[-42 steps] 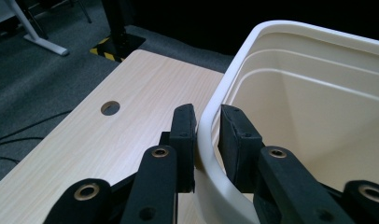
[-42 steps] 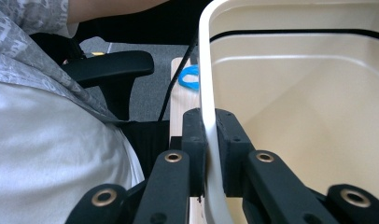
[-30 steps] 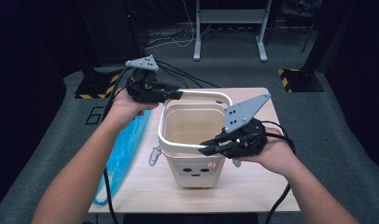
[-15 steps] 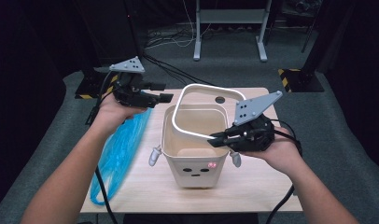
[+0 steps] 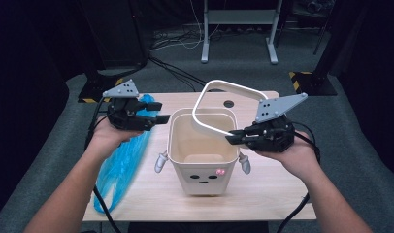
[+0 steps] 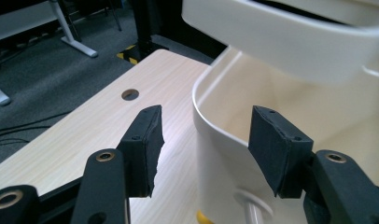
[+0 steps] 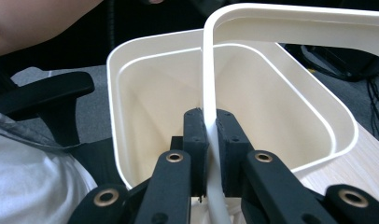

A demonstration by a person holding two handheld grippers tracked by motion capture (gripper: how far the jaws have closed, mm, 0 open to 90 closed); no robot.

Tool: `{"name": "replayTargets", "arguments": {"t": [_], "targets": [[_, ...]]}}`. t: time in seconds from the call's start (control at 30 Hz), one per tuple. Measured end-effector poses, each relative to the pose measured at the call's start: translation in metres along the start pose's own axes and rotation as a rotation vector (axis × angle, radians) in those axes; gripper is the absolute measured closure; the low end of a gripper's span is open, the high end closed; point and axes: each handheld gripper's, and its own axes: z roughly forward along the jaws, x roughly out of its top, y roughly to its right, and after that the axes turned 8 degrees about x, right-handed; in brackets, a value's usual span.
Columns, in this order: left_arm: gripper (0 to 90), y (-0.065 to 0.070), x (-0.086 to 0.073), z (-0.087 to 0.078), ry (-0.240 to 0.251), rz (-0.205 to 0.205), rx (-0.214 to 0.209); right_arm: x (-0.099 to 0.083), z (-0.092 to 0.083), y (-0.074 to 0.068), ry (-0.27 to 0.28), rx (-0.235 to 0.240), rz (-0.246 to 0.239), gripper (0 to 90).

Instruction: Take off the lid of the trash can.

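Pinching the bin's handle (image 7: 211, 93), the right tool (image 7: 211, 154) holds it raised; left tool (image 6: 204, 144) just opened, empty.

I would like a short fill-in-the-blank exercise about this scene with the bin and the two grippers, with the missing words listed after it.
1. The right gripper is shut on the white ____ of the cream bin.
2. The left gripper has its jaws ____, with the bin's rim between them but not pressed.
3. The crumpled plastic bag on the table is ____ in colour.
4. The front of the bin shows a simple ____ with two dark eyes.

Missing words: handle; open; blue; face
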Motion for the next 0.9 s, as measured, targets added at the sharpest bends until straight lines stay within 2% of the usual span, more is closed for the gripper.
{"name": "replayTargets", "arguments": {"t": [0.2,0.33,0.5,0.63,0.77,0.9], "targets": [[44.3,0.003,-0.014,-0.002,-0.006,-0.009,0.004,-0.005,-0.008,0.005,0.01,-0.036,0.025,83.8],[44.3,0.004,-0.02,-0.006,0.0,-0.022,0.002,-0.007,-0.014,0.009,0.01,-0.066,0.034,83.8],[44.4,0.009,-0.025,-0.012,0.004,-0.017,0.007,-0.01,-0.019,0.014,0.006,-0.099,0.051,83.8],[44.6,0.013,-0.03,-0.015,0.015,-0.019,0.012,-0.014,-0.024,0.021,0.015,-0.129,0.075,83.8],[44.7,0.016,-0.037,-0.014,0.003,-0.018,0.01,-0.018,-0.029,0.029,0.019,-0.162,0.092,83.9],[44.8,0.015,-0.042,-0.013,0.01,-0.036,0.011,-0.022,-0.033,0.035,0.018,-0.199,0.105,83.8]]}}
